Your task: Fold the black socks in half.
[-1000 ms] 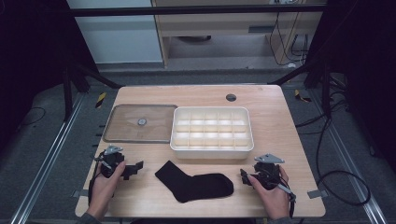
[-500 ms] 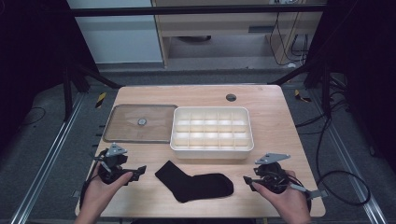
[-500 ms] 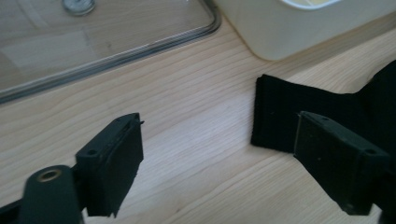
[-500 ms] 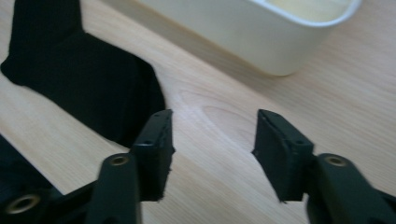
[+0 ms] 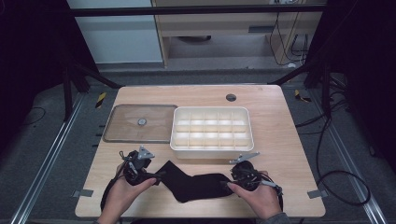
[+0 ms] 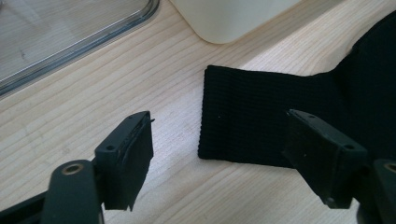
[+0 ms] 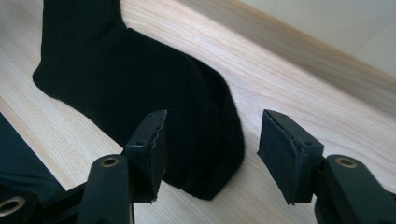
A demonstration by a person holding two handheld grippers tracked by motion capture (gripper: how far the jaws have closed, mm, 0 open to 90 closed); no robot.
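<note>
The black sock [image 5: 198, 184] is laid flat on the bench [image 5: 280, 140], its cuff between the parted left gripper [image 6: 219, 140] jaws and its toe before the half-open right gripper [image 7: 212, 154], probably so that both ends can be grasped, and the left jaws have just been closing while the right ones have just been opening.

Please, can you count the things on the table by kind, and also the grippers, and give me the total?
Black sock: 1
White divided box: 1
Clear lid: 1
Grippers: 2, left gripper and right gripper
Total: 5
</note>
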